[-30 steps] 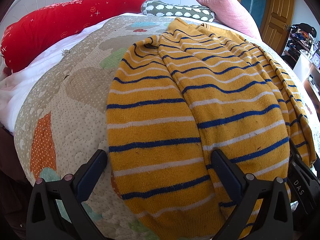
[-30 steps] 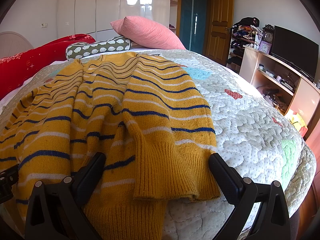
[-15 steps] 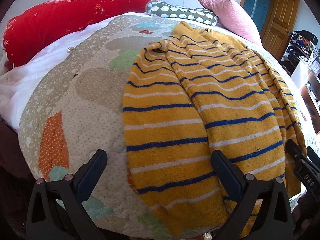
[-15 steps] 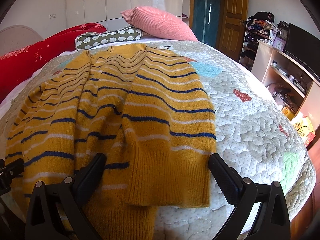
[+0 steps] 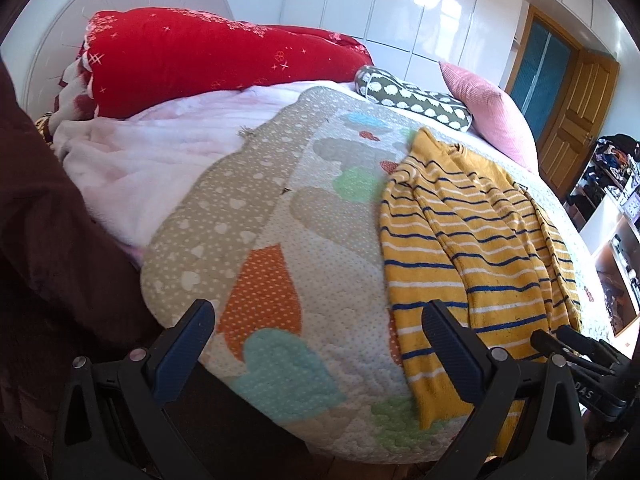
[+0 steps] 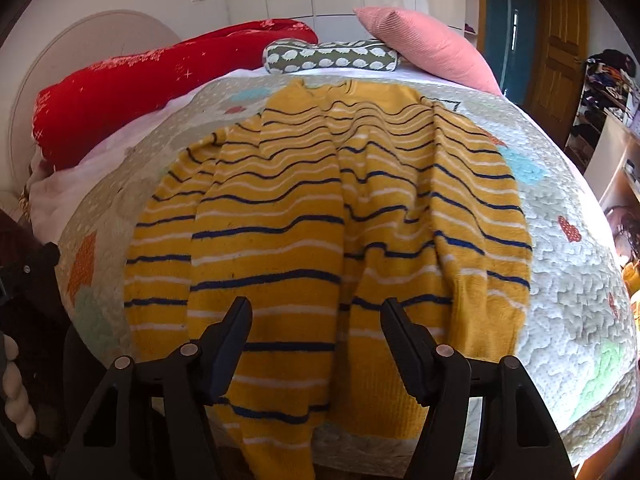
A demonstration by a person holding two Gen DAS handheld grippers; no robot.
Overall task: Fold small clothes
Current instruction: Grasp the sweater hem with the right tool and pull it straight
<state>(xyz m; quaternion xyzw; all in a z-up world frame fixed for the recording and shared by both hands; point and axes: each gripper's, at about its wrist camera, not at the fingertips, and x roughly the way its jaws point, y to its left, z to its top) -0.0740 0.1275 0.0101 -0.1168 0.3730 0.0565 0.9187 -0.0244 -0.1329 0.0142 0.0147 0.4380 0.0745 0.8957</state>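
A yellow sweater with blue and white stripes lies spread on the quilted bed, both sleeves folded over its front, its hem hanging over the near edge. It also shows in the left wrist view at the right. My right gripper is open and empty, above the hem at the sweater's middle. My left gripper is open and empty, over bare quilt left of the sweater, its right finger near the sweater's left edge. The right gripper's tip shows at the lower right of the left wrist view.
The patterned quilt covers the bed. A red bolster, a green patterned pillow and a pink pillow lie at the head. A pink blanket lies at left. A wooden door and shelves stand at the right.
Both grippers pulled back and up from the bed. The left one swung left, off the sweater and over bare quilt. The right one shifted left to the sweater's middle and narrowed its opening.
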